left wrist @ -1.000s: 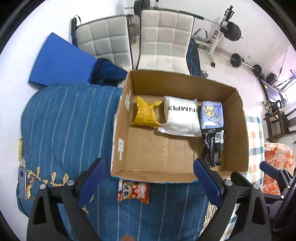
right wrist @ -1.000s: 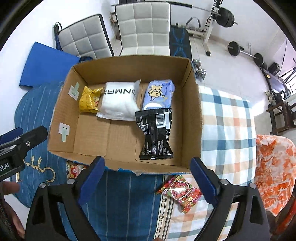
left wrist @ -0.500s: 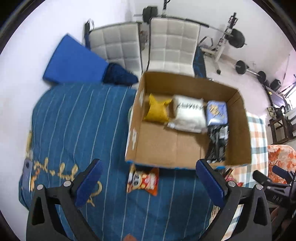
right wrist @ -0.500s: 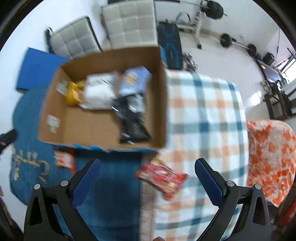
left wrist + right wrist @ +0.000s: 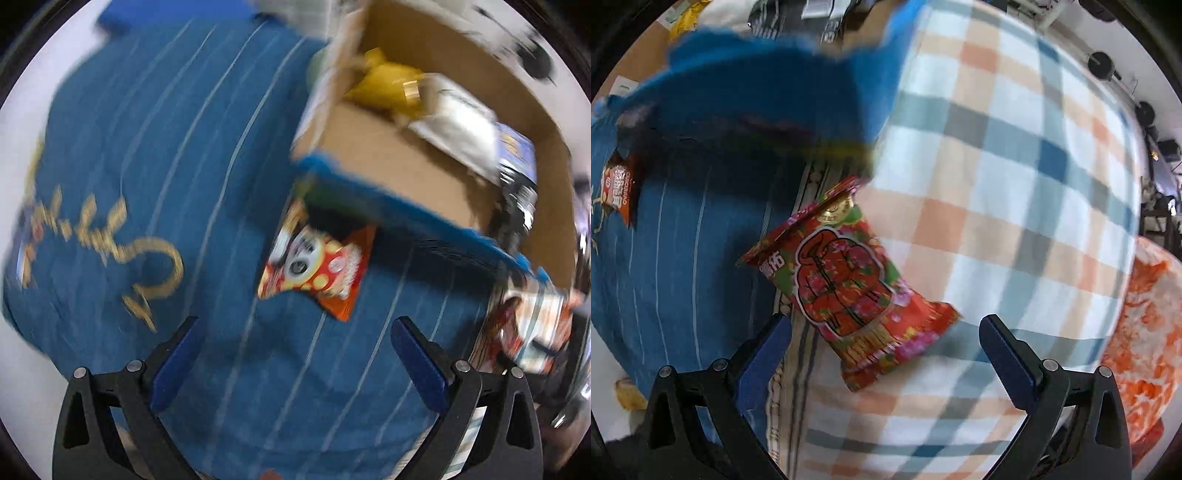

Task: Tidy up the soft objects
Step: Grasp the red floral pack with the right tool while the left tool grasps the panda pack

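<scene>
An orange-red snack bag [image 5: 317, 262] with a cartoon face lies on the blue striped blanket, just in front of the cardboard box [image 5: 402, 173]. My left gripper [image 5: 295, 365] is open and empty, a short way before this bag. A red floral snack bag [image 5: 849, 291] lies where the blue blanket meets the checked blanket. My right gripper [image 5: 886, 358] is open, with the bag's near end between its fingers. The box holds a yellow bag [image 5: 388, 85], a white pack [image 5: 458, 125], a light blue pack [image 5: 517, 151] and a black bag [image 5: 517, 210]. The orange-red bag also shows at the left of the right wrist view [image 5: 620, 188].
The blue striped blanket [image 5: 147, 147] covers the left of the bed, the checked blanket [image 5: 1015, 166] the right. An orange patterned cloth [image 5: 1145, 332] lies at the far right. The box's blue front wall [image 5: 768, 85] stands just beyond the red bag.
Both grippers have dropped lower and closer to the bed. The left now faces the orange-red bag; the right has swung right and down over the red floral bag. Both views are motion blurred.
</scene>
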`<state>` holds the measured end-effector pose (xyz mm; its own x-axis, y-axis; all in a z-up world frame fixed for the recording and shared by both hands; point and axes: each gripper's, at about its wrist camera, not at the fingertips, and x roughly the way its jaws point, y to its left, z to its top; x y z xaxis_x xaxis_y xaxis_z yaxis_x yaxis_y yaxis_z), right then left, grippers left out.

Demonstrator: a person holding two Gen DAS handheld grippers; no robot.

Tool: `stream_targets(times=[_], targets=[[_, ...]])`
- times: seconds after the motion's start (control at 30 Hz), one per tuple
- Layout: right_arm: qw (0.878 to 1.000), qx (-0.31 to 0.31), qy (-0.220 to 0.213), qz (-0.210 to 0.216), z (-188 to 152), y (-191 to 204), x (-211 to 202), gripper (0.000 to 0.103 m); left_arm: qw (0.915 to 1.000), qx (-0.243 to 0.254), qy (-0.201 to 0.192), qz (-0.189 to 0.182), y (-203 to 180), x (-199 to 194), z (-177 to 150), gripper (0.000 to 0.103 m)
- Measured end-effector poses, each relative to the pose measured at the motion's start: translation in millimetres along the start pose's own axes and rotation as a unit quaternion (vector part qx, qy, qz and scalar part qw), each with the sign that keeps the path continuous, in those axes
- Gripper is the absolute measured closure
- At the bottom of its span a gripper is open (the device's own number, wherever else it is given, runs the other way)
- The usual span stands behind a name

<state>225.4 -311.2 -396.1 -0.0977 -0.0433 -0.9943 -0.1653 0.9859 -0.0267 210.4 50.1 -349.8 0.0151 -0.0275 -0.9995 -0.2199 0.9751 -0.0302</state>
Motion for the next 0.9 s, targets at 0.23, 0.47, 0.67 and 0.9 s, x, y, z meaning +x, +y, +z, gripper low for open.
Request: stream_targets(times=[0.23,0.47,0.67,0.9], targets=[[0.995,0.090,0.019,0.033,-9,-13,24,0.039,0.9774,-0.184,0.064,-0.083,42,53,1,0.000],[0.995,0.090,0.025,0.019,-27,-5,29,0.056,0.9629,-0.247,0.064,-0.086,55,82,10,0.000],[0.995,0.089,0.034,0.004,-32,9,32,0.062,0.9576,-0.260,0.069,-0.105,58,99,7,0.004],[0.996,0.080,0.038,-0.006,-33,27,33,0.073,0.9746,-0.188,0.040,-0.115,60,92,0,0.036]])
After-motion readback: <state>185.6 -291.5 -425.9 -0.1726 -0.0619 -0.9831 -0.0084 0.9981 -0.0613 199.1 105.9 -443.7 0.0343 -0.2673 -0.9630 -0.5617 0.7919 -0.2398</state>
